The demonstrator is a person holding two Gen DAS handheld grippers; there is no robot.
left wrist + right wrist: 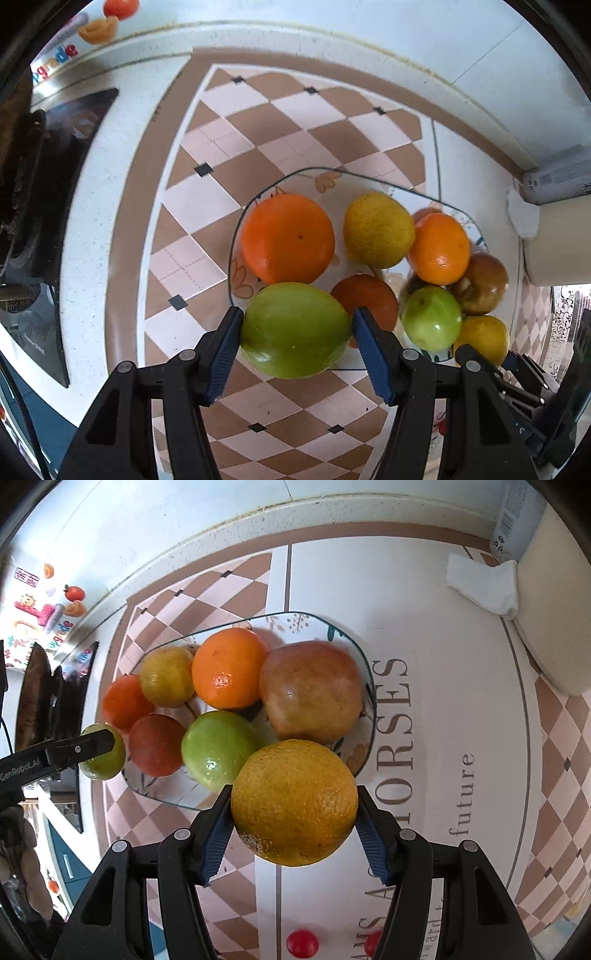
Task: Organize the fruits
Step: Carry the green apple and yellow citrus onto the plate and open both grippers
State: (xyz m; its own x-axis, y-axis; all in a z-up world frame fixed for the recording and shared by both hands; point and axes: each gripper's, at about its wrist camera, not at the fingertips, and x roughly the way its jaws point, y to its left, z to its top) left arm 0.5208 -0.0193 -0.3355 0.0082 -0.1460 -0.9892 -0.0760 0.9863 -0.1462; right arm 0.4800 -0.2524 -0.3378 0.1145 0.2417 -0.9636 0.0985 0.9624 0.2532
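My left gripper (297, 314) is shut on a green fruit (295, 328), held just over the near rim of a glass plate (236, 236). My right gripper (294, 794) is shut on a yellow orange (295, 801) at the near right edge of the same plate (369, 672). On the plate lie a large orange (288, 238), a yellow citrus (378, 229), a smaller orange (439, 247), a reddish orange (365, 299), a second green fruit (430, 317) and a brownish pomegranate (312, 690). In the right wrist view a left finger (88, 747) covers part of the green fruit (105, 757).
The plate sits on a checkered tablecloth (221, 155) with printed lettering (395, 716). A black stove (55, 184) is at the left. A white tissue (480, 585) and a cream container (554, 627) stand at the right. Two small red tomatoes (302, 943) lie near me.
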